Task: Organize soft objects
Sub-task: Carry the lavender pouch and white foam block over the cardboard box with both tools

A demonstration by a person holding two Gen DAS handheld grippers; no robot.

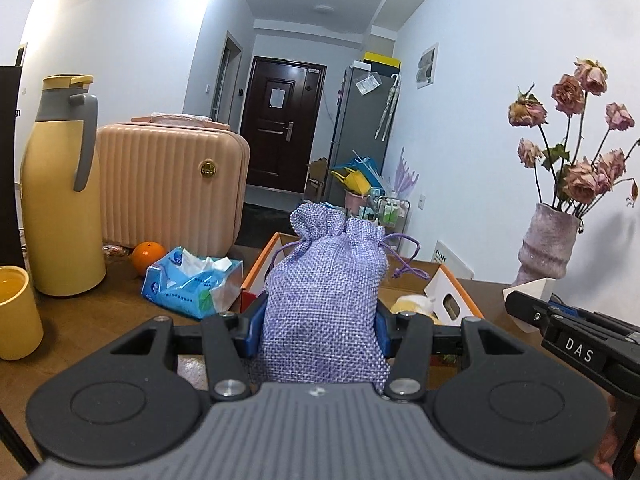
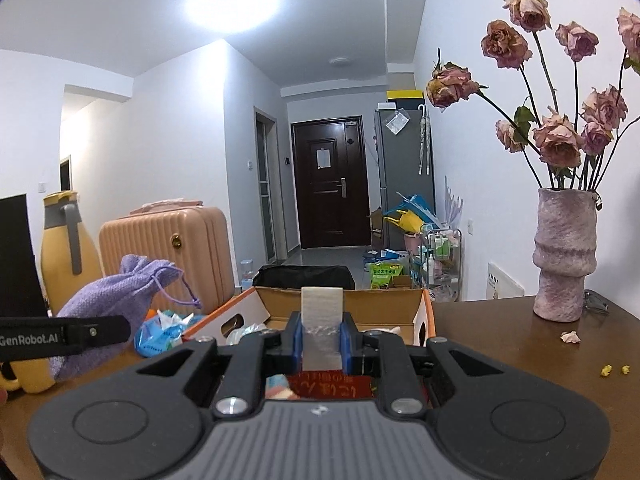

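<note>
Closest in, the left claw (image 1: 320,320) is pinching a lavender woven drawstring pouch (image 1: 326,300) around its middle, the blue pads pressed into the fabric on both sides, and the pouch stands upright with its gathered neck and purple cord at the top. From the right wrist view the same pouch (image 2: 116,304) is lifted off the surface, tilted, to the left of the cardboard box. The right claw (image 2: 322,344) is clamped on a pale whitish sponge-like block (image 2: 322,326) that stands upright between the blue pads; in the left wrist view only a white corner of it (image 1: 528,288) shows at that claw's tip. Just beyond both claws sits an open cardboard box with orange edges (image 2: 418,304), holding some pale soft items too hidden to identify. Left of the box lies a blue tissue pack (image 1: 192,284) on the brown wooden surface (image 2: 500,340), with an orange (image 1: 148,258) just behind it. Further left stand a yellow cup (image 1: 16,312) and a tall yellow jug with a grey handle (image 1: 60,192), and behind them a pink ribbed suitcase (image 1: 172,188). On the right, a rough pink vase (image 2: 564,256) holds dried roses (image 2: 556,140). Far back, a dark door (image 2: 330,184) closes the hallway.
</note>
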